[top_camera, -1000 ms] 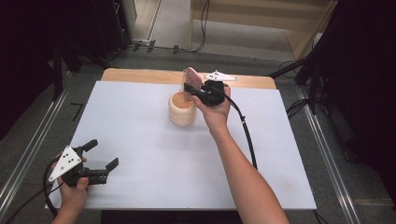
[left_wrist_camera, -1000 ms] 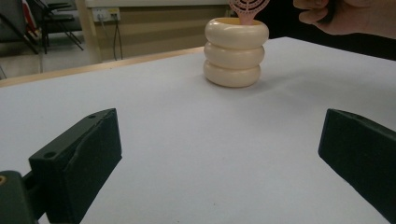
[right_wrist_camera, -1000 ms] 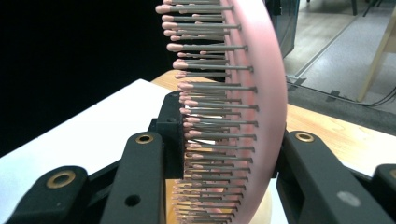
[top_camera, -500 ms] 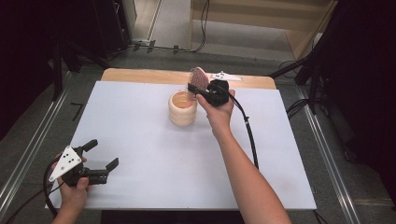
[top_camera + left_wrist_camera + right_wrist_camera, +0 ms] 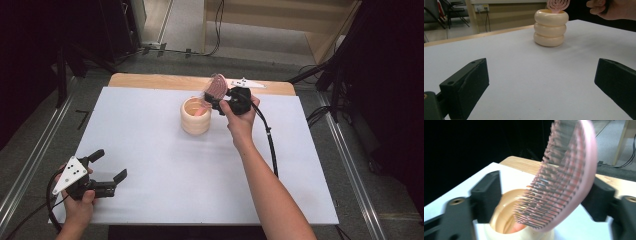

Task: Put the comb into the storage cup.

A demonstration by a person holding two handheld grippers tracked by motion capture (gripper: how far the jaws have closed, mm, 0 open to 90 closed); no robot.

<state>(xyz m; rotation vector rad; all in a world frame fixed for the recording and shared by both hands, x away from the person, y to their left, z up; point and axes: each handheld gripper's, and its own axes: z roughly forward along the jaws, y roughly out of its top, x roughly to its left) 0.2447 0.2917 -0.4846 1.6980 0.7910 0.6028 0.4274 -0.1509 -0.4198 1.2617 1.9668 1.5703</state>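
Hairbrush (image 5: 564, 182): pink, pale pink back, darker bristles set in a spiral pattern, grey-tipped up close. Holder (image 5: 195, 116): cream, three stacked rings, plain, warmer peach tone inside. Table (image 5: 165, 165): white top, light wood strip along the far edge. Right gripper (image 5: 216, 100) and left gripper (image 5: 107, 167): matte black jaws and bodies; left carries a grey triangular plate with black dots. Cables black. Floor grey, silver rails either side, surroundings black, tan wood furniture at the back.
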